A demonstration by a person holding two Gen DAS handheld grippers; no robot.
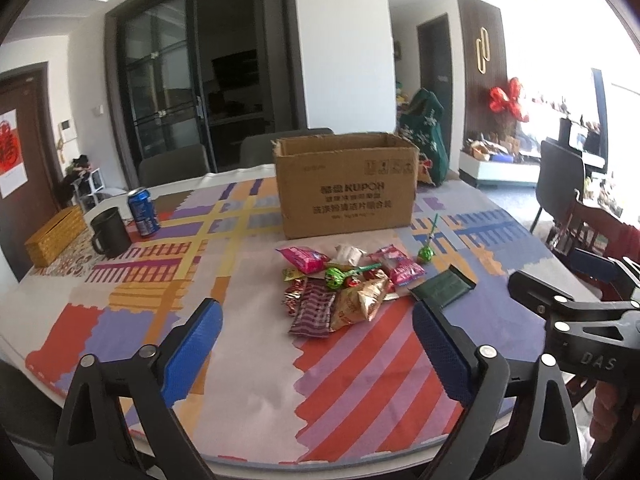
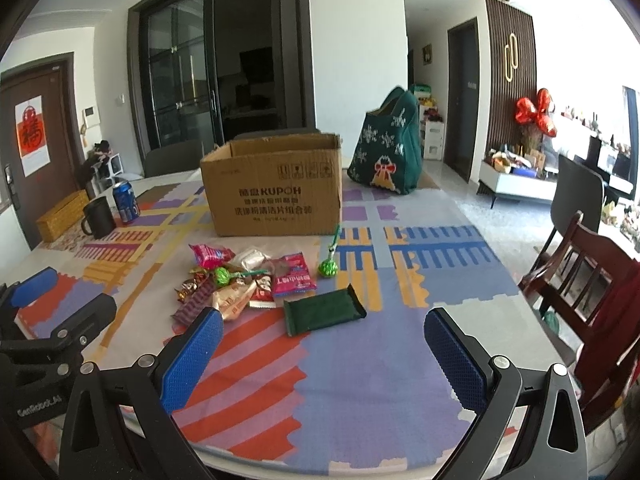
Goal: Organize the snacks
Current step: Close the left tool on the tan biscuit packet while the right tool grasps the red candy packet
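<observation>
- Left hand-held gripper [image 1: 316, 320]: knobbly blue rubber pads spread wide, grasping nothing.
- Right hand-held gripper [image 2: 324, 334]: likewise released, above the bench [image 2: 360, 380] with its striped, patchwork-print cloth.
- Snack pile [image 1: 344, 280]: crinkly foil and plastic wrappers, round lollipops, just before the corrugated cardboard box [image 1: 346, 188].
- Flat dark-green packet [image 2: 324, 314] lies beside the pile.

- The inside of the cardboard box [image 1: 346, 190] is hidden by its front wall.
- The lower snacks in the snack pile [image 2: 244, 280] are partly covered by the upper ones.
- The small print on the wrappers cannot be read.
</observation>
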